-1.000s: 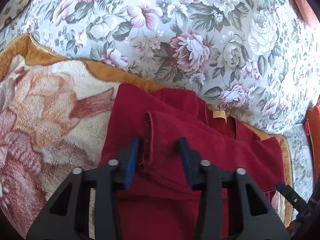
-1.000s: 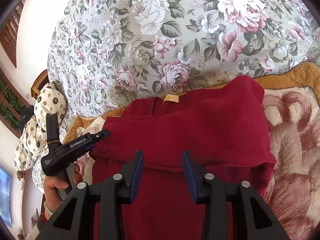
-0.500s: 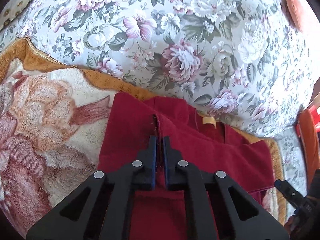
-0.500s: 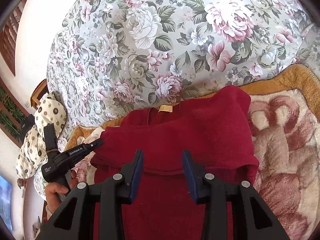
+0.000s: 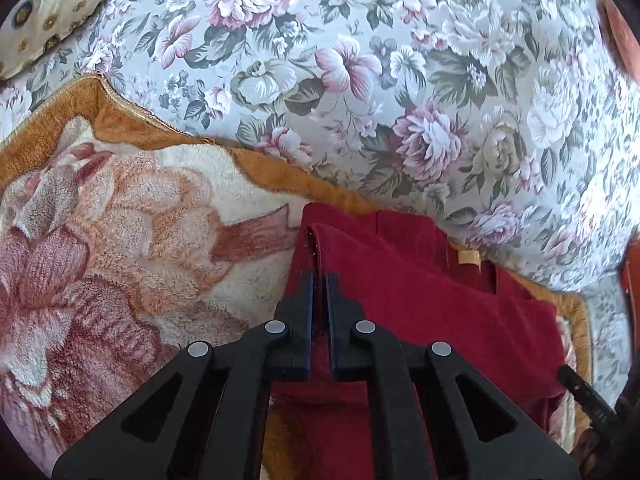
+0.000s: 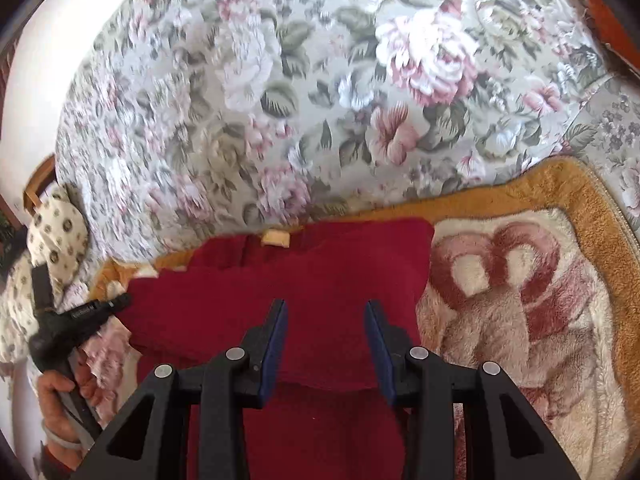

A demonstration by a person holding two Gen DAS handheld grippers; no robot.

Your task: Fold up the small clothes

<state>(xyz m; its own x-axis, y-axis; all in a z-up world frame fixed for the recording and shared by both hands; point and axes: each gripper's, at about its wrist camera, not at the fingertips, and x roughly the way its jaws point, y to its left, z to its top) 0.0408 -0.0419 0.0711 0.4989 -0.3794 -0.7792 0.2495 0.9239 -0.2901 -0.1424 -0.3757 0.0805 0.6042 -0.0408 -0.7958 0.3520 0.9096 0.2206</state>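
Note:
A dark red garment [image 5: 420, 300] lies partly folded on a plush blanket, its tan neck label [image 5: 469, 258] at the far edge. My left gripper [image 5: 319, 280] is shut on the garment's folded left edge, which runs in between the pads. In the right wrist view the same garment [image 6: 320, 264] and label [image 6: 275, 238] show, with the left gripper [image 6: 120, 302] at the cloth's left corner. My right gripper [image 6: 324, 308] hangs open over the middle of the garment, its pads apart with only cloth lying beneath. Its tip [image 5: 580, 392] shows at the lower right of the left wrist view.
The garment rests on a plush rose-patterned blanket [image 5: 120, 240] with an orange border [image 6: 592, 216]. Beyond it spreads a floral bedspread [image 5: 360, 80]. A cream patterned pillow [image 6: 56, 232] lies far left. A person's hand [image 6: 56, 392] holds the left gripper's handle.
The left gripper's jaws closed on the garment's folded edge and then shifted with it. The right gripper stayed open and swung over the cloth, blurring its view.

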